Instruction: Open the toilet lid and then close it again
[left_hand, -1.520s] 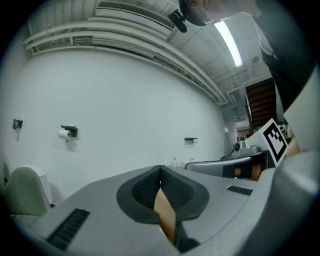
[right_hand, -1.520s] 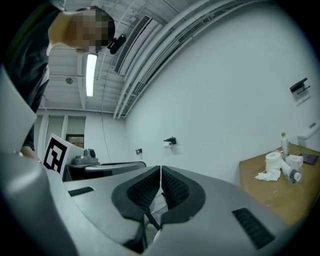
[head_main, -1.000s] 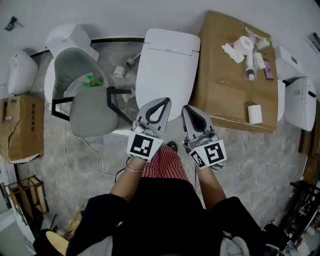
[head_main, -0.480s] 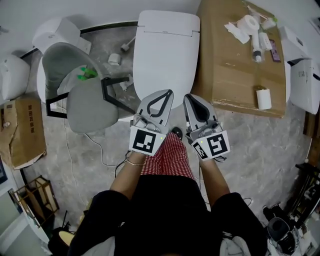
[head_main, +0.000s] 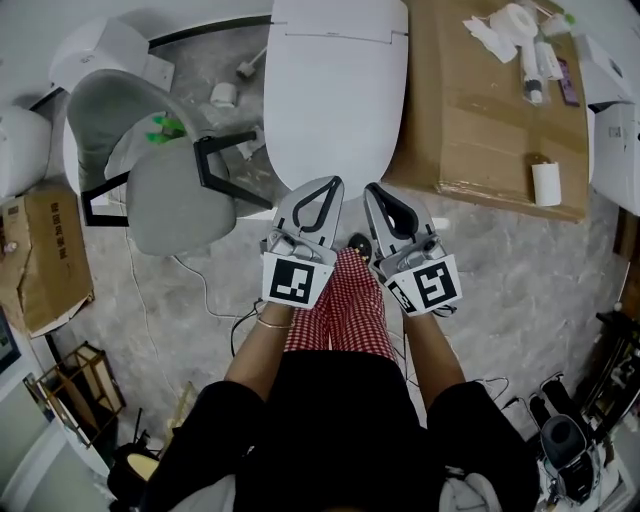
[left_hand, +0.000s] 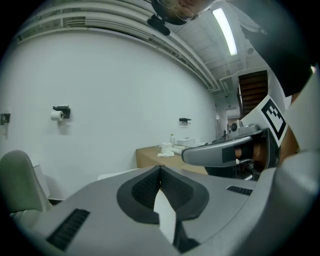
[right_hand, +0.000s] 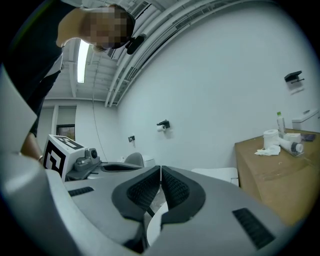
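Now L gripper (head_main: 333, 184) & R gripper (head_main: 371, 188) ribbed jaws pressed together, empty, glossy white rounded toilet lid (head_main: 335, 95) down

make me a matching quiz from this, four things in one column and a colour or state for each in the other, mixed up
Things:
1. toilet lid
2. chair
3. cardboard box
4. left claw

Colour or state:
A. brown
B. shut, holding nothing
C. grey seat, black frame
D. white, down flat

Pairs: 1-D, 2-C, 3-A, 4-B
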